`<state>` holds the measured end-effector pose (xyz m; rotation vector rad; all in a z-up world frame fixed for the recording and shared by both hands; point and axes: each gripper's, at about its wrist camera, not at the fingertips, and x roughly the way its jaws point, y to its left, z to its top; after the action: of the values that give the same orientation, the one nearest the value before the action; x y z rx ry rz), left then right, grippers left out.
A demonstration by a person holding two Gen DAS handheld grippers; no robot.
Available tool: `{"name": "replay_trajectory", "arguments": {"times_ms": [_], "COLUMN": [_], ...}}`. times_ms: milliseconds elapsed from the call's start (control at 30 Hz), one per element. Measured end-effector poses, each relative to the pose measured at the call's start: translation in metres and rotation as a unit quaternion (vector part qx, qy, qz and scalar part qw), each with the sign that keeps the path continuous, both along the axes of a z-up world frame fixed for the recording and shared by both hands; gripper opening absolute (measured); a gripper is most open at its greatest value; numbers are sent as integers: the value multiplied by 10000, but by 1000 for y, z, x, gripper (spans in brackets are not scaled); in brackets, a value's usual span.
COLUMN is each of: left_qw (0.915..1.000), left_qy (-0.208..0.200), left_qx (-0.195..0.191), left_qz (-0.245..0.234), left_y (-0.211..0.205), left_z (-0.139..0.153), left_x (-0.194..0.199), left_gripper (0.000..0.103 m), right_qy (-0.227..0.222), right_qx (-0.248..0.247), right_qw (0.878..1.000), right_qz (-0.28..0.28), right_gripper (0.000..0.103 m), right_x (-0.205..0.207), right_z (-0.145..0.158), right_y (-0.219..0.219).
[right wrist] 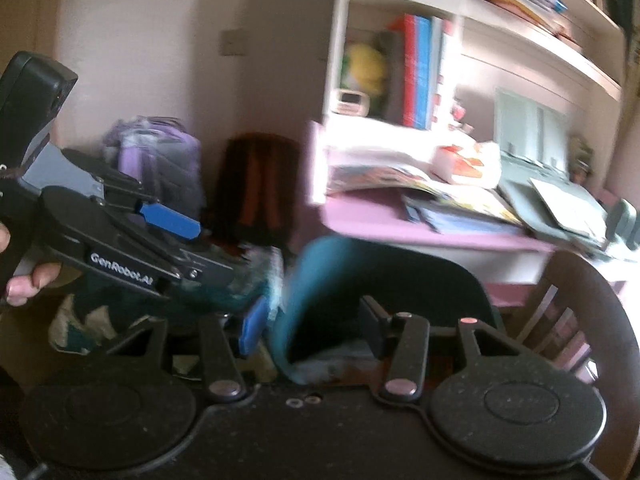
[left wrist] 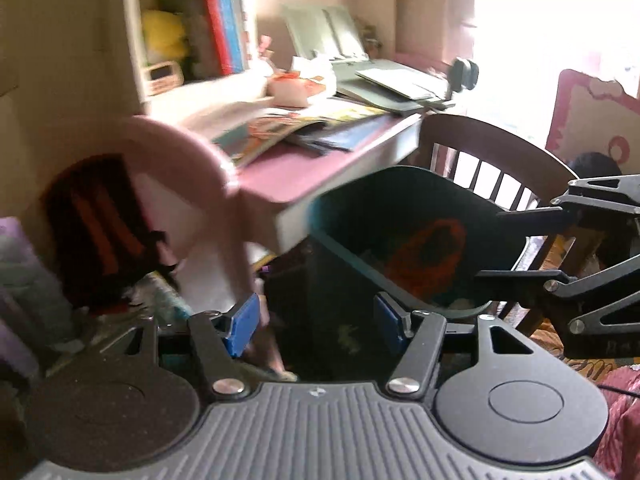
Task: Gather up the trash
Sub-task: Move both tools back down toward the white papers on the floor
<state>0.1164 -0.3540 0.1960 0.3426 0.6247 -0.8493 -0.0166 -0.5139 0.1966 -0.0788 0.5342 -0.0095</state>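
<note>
Just below the desk edge (left wrist: 352, 184), teal bin (left wrist: 400, 232) gapes.

The right gripper (right wrist: 312, 330) stands open around the rim of a teal bin (right wrist: 308, 276). The left gripper (right wrist: 188, 240) hangs at left, before a cluttered pink desk (right wrist: 384, 220).

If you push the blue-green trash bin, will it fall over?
Maybe. The teal bin looks tall and thin-walled, probably light plastic, so a high push could tip it. Little seems to be inside it to weigh it down. A low push would more likely make it slide.
</note>
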Motion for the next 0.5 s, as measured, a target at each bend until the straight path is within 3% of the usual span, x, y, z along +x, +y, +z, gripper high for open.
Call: {"name": "replay_trajectory", "arguments": {"times_ms": [233, 500], "left_qw": [9981, 9892], "left_qy": [37, 273], "left_qx": [-89, -179], "left_qz": [613, 1427], "left_y": [105, 227], "left_z": [-7, -47], "left_x": [10, 30], "left_gripper": [62, 66], "right_qy": [116, 520], "right_qx": [149, 341], "right_qw": [9964, 9808], "right_qz": [831, 1847], "right_gripper": [51, 52], "right_x": [31, 88], "right_z": [-8, -45], "right_y": [74, 173]}}
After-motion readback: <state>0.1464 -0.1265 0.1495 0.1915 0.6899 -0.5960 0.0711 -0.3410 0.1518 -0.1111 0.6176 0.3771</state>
